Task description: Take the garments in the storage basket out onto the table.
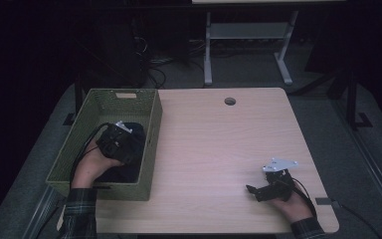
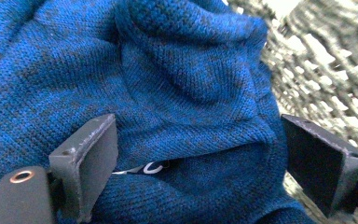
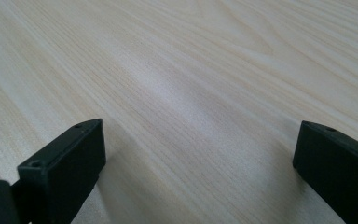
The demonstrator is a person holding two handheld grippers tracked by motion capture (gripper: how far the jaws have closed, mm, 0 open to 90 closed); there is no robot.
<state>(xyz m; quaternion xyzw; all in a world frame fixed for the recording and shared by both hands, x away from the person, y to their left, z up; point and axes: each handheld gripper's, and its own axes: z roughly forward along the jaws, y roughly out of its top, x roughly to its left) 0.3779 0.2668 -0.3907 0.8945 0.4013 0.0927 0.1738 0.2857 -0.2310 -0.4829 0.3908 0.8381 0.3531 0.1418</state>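
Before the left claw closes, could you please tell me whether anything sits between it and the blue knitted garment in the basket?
Nothing visible does: the left claw is open with the blue knitted garment directly between its jaws, inside the green basket.

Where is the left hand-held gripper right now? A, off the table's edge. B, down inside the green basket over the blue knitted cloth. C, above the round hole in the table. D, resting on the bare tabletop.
B: in the high view the left hand-held gripper sits inside the green basket, and its own view shows its open jaws on either side of a fold of the blue knitted cloth.
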